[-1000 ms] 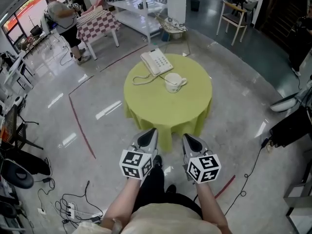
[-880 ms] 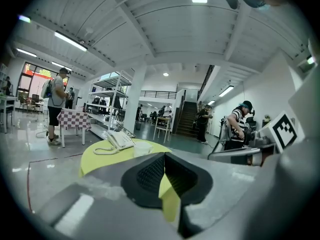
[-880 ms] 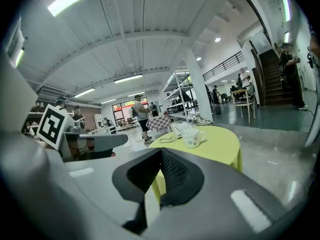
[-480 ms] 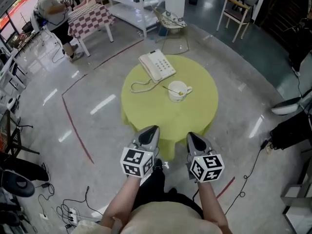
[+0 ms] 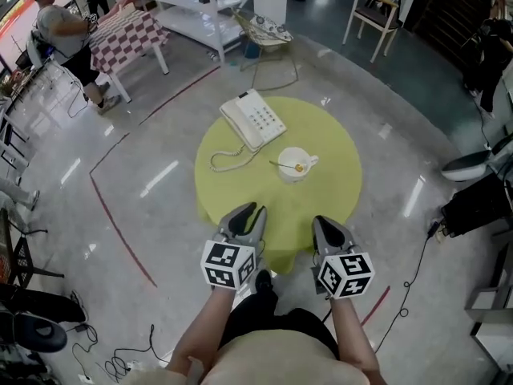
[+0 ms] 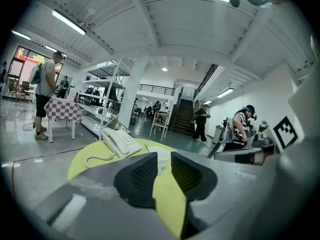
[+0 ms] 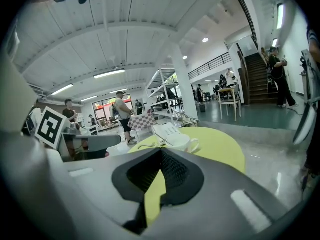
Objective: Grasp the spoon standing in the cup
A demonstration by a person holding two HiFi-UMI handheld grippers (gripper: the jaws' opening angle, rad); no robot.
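Note:
A white cup (image 5: 295, 164) stands on the round yellow-green table (image 5: 329, 195), with a spoon (image 5: 284, 166) leaning in it, handle to the left. Both grippers hover over the table's near edge, well short of the cup. My left gripper (image 5: 251, 210) has its jaws opening, with a narrow gap and nothing between the pads. In the left gripper view the cup (image 6: 161, 151) shows through the gap of the left gripper (image 6: 164, 156). My right gripper (image 5: 321, 222) is shut and empty. The right gripper view shows the cup (image 7: 182, 143) beyond the shut right gripper (image 7: 160, 153).
A white telephone (image 5: 252, 121) with a coiled cord lies on the table left of the cup. A checkered table (image 5: 124, 37) and a person (image 5: 60, 34) are at the far left, with white shelving (image 5: 196, 6) and a chair (image 5: 370, 14) behind. Cables (image 5: 128, 359) lie on the floor.
The table and cup have drawn nearer, and both grippers now reach over its near edge. The left gripper's jaws have parted a little.

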